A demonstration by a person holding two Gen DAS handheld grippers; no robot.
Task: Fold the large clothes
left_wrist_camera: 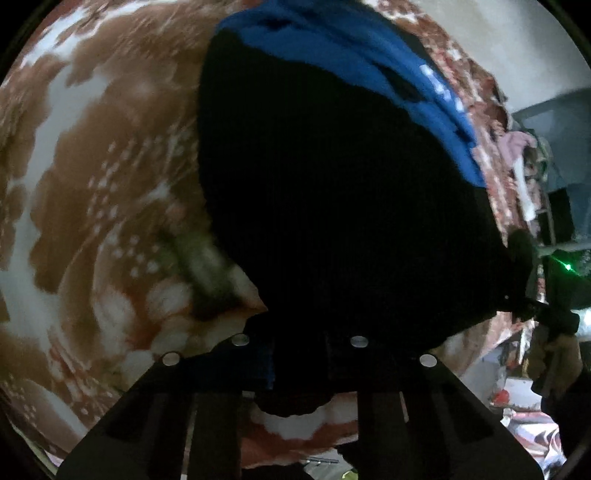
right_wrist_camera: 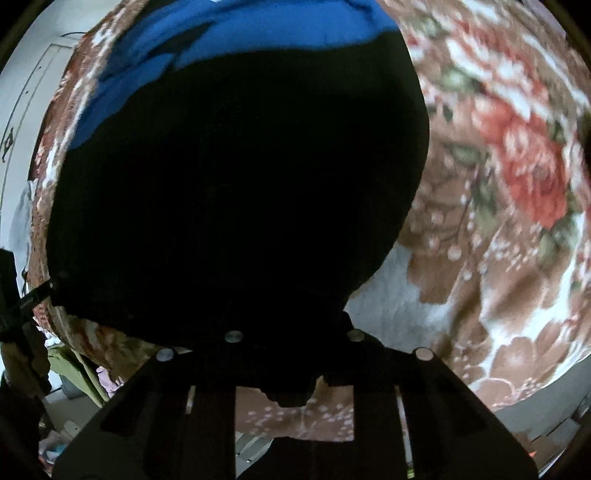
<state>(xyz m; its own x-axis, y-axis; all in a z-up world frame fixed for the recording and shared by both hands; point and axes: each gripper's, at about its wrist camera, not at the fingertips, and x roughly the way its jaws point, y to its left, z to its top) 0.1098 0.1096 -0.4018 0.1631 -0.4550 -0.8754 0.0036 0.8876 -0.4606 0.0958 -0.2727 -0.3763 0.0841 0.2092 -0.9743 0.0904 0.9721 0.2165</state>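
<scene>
A large garment with a black lower part and a blue upper part lies on a floral bedspread. It also shows in the right wrist view, black below blue. My left gripper is shut on one corner of the black hem, which hangs out behind the fingers. My right gripper is shut on the other hem corner. In each view the other gripper shows at the far edge of the hem, on the right in the left view and on the left in the right view.
The brown, white and red floral bedspread covers the bed under the garment and also fills the right wrist view. Clutter and a pink cloth lie beyond the bed's right edge. A white wall is at the left.
</scene>
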